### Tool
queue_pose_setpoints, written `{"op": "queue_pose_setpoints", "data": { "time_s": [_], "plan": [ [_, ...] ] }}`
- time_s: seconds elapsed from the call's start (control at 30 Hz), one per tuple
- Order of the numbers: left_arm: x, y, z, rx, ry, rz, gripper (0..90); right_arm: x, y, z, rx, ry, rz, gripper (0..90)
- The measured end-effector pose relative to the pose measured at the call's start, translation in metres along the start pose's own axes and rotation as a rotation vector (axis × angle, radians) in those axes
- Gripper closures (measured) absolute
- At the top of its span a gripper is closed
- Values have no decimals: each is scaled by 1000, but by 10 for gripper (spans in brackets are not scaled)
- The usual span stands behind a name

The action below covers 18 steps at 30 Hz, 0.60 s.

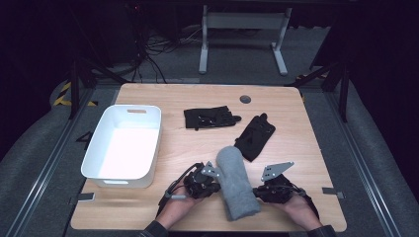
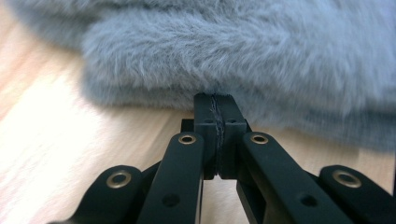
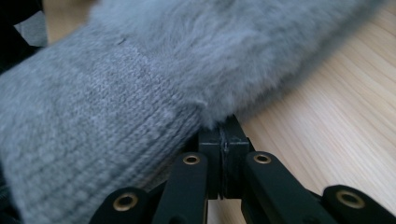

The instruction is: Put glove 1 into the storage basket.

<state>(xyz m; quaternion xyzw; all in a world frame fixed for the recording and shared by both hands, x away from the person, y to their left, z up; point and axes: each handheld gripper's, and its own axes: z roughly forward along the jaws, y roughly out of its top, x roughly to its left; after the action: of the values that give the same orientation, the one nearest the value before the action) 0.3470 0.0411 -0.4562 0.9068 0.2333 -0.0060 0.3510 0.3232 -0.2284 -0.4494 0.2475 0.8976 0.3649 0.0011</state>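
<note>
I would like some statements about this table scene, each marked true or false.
1. The grey mitten lies between the left gripper and the right gripper. True.
2. The white bin holds a black glove. False: it is empty; both black gloves lie on the table.
3. Both grippers' jaws are wide open. False: both are shut at the mitten's edges.
4. The bin stands at the table's left side. True.

The right gripper point(image 3: 225, 133) has its two black jaws pressed together, their tips at the edge of a grey mitten point(image 3: 140, 79), where the fluffy part meets the knitted cuff. The mitten lies across the wooden table point(image 3: 336, 135), which shows bare on the right of the view.
</note>
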Motion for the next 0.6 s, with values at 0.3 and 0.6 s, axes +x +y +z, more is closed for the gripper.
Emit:
{"op": "queue_pose_setpoints", "data": {
  "time_s": [0.3,0.6],
  "plan": [
    [21,4,-7,-25,21,-46,894,11,17,22,0,33,-38,900],
    [35,10,-12,-23,30,-67,894,24,31,41,-3,51,-84,900]
  ]
}}
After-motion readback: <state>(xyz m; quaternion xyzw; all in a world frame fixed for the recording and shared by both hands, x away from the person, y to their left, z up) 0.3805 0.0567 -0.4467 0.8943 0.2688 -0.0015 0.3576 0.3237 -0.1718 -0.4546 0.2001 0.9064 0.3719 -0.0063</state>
